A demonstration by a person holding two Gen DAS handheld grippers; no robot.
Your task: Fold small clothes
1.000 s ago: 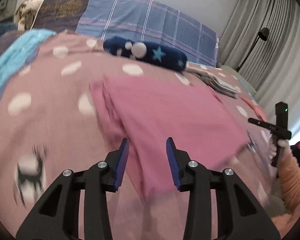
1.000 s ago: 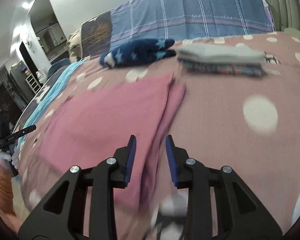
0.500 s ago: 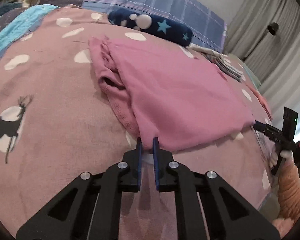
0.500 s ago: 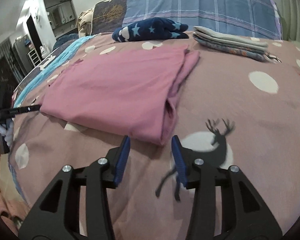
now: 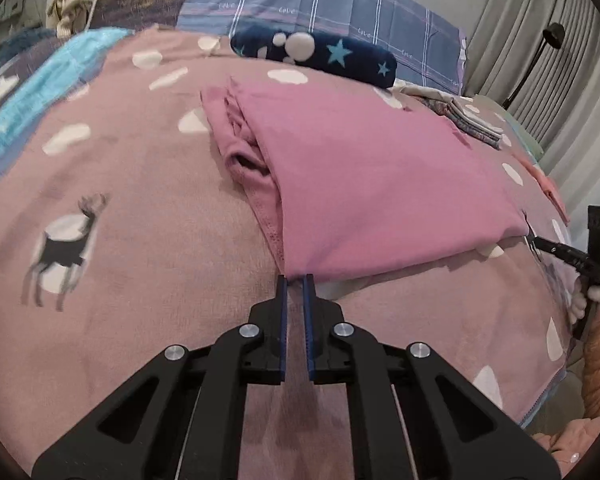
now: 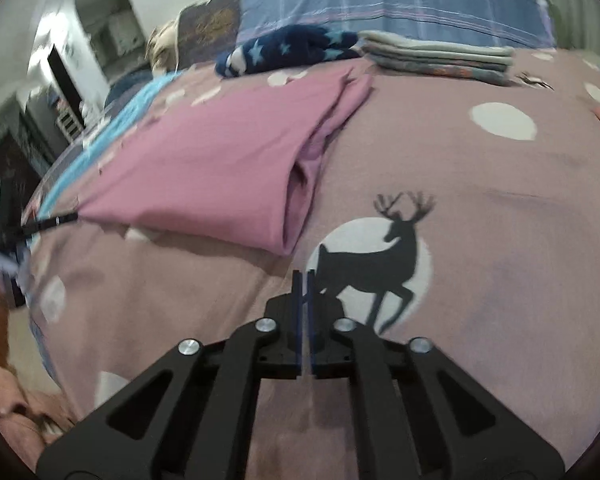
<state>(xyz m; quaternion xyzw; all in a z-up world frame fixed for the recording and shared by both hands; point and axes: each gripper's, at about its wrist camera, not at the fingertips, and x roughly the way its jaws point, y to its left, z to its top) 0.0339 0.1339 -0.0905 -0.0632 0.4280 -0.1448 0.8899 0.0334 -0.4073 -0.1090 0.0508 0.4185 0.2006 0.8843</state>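
Over on the bed cover (image 5: 140,240), the left gripper (image 5: 295,278) is pinched shut on the near left corner of the folded pink garment (image 5: 380,184), which lies flat mid-bed. Right gripper (image 6: 304,274) is closed too, just beside the other near corner; can't tell if it caught cloth.

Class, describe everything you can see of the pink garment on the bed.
The pink garment is soft knit-looking cloth, folded into a flat, layered rectangle with a stitched hem and loose folds along one side. It lies on the spotted deer-print bedspread. The left gripper pinches one near corner; the right gripper is shut just short of the other.
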